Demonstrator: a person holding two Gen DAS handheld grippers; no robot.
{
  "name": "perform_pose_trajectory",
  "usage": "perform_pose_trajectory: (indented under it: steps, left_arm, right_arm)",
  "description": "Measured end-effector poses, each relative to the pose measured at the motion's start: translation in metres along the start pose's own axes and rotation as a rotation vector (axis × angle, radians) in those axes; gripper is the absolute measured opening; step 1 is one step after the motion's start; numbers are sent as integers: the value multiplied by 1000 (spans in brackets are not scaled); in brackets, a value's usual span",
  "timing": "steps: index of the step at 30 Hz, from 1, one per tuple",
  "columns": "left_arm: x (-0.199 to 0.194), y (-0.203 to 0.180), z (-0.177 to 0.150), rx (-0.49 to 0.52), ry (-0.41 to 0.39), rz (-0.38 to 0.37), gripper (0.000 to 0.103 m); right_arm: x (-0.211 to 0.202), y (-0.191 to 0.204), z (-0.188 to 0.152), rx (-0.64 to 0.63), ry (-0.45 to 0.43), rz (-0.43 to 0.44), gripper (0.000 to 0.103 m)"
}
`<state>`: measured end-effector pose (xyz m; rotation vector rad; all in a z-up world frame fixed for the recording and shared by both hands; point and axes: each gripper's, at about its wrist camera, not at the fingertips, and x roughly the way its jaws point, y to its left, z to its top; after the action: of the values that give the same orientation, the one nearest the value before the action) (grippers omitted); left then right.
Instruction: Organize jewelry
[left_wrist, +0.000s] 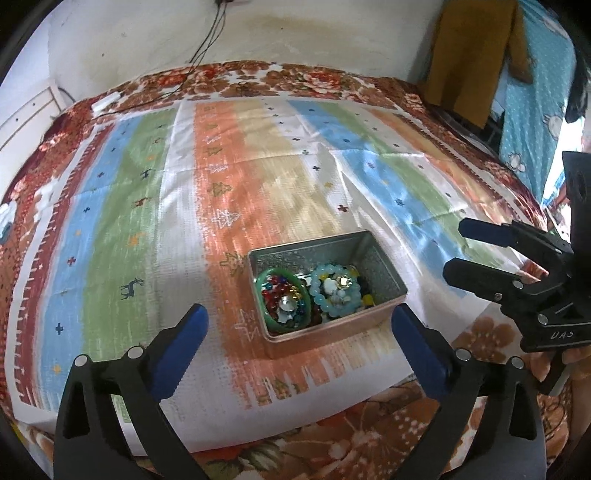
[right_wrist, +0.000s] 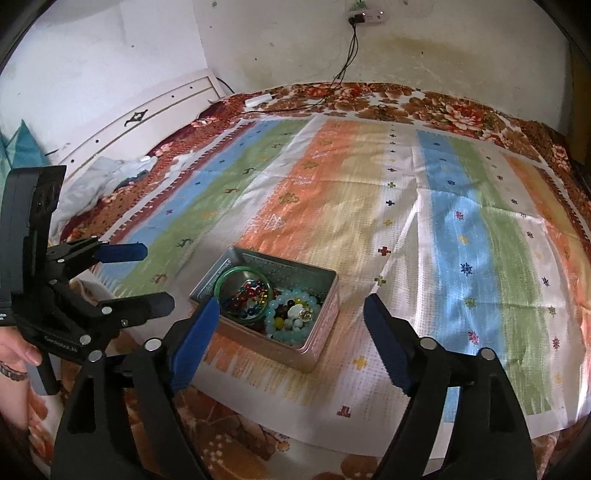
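Observation:
An open metal tin (left_wrist: 384, 266) (right_wrist: 317, 345) sits on the striped cloth near the front edge. Inside lie a green bangle (left_wrist: 266, 277) (right_wrist: 225, 277) around red and blue beads, a pale blue bead bracelet (left_wrist: 317, 295) (right_wrist: 275, 325) and small trinkets. My left gripper (left_wrist: 299, 321) is open and empty, its blue pads on either side of the tin, just in front of it. It also shows in the right wrist view (right_wrist: 147, 273). My right gripper (right_wrist: 290, 314) is open and empty, hovering over the tin's near side. It also shows at the right of the left wrist view (left_wrist: 456, 251).
A striped cloth (left_wrist: 258, 177) (right_wrist: 443, 221) covers a floral bedspread (left_wrist: 388, 435). A wall with a charger cable (right_wrist: 347, 55) is behind. A white headboard (right_wrist: 147, 114) and crumpled clothes (right_wrist: 110, 173) lie at the left. Hanging fabric (left_wrist: 476, 55) is at the far right.

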<state>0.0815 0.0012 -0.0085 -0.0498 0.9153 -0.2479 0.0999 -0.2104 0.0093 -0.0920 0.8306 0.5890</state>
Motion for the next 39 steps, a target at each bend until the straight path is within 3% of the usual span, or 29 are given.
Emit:
perform_pose_trajectory:
  steps: [9, 12, 17, 21, 39]
  left_arm:
    - [-13, -16, -11, 77, -80, 69, 97]
    - [-19, -15, -11, 72, -117, 113, 97]
    - [-28, -8, -9, 25, -163, 112, 97]
    - [-28, -2, -9, -6, -162, 104, 97]
    - [-24, -11, -13, 48, -158, 108, 97]
  right_arm:
    - [-16, 2, -9, 3, -59, -2, 91]
    - [-20, 0, -12, 7, -77, -1, 91]
    - [-21, 0, -15, -4, -87, -11, 91]
    - [-18, -2, -16, -1, -73, -16, 91]
    - [-11, -4, -21, 8, -36, -4, 91]
